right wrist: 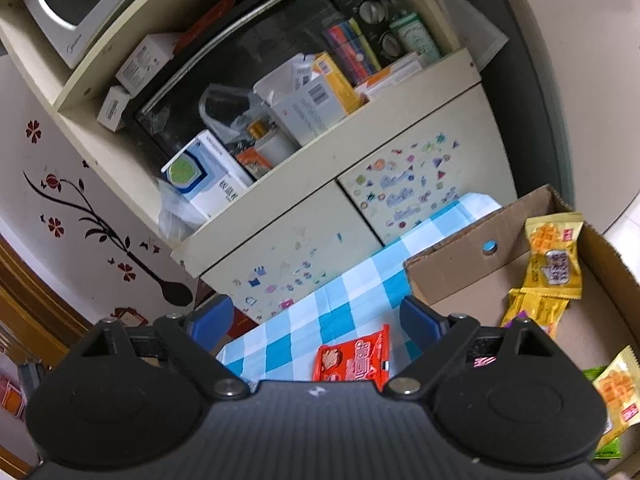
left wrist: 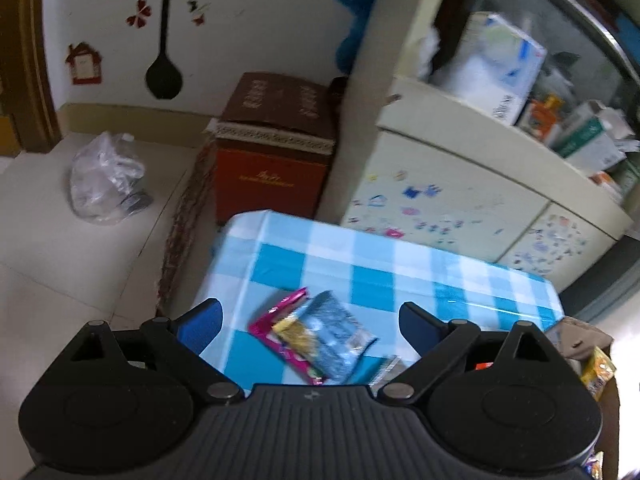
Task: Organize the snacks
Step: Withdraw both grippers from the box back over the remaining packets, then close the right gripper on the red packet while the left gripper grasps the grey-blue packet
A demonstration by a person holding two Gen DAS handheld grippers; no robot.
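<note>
In the left wrist view my left gripper (left wrist: 310, 320) is open above a blue checked tablecloth (left wrist: 384, 256). Between its blue fingers lie a blue snack packet (left wrist: 340, 334), a pink packet (left wrist: 280, 320) and a small yellow one (left wrist: 294, 330), overlapping. In the right wrist view my right gripper (right wrist: 316, 318) is open over the same cloth (right wrist: 332, 312), with a red snack packet (right wrist: 354, 358) just below it. A cardboard box (right wrist: 472, 256) to the right holds yellow packets (right wrist: 554, 256), with a green one (right wrist: 608, 450) at the bottom edge.
A cream cabinet (left wrist: 460, 200) with stickers stands behind the table, its shelf full of boxes (right wrist: 216, 176) and an oven (right wrist: 256, 52). On the floor left are a red-brown box (left wrist: 272, 160) and a clear plastic bag (left wrist: 106, 178).
</note>
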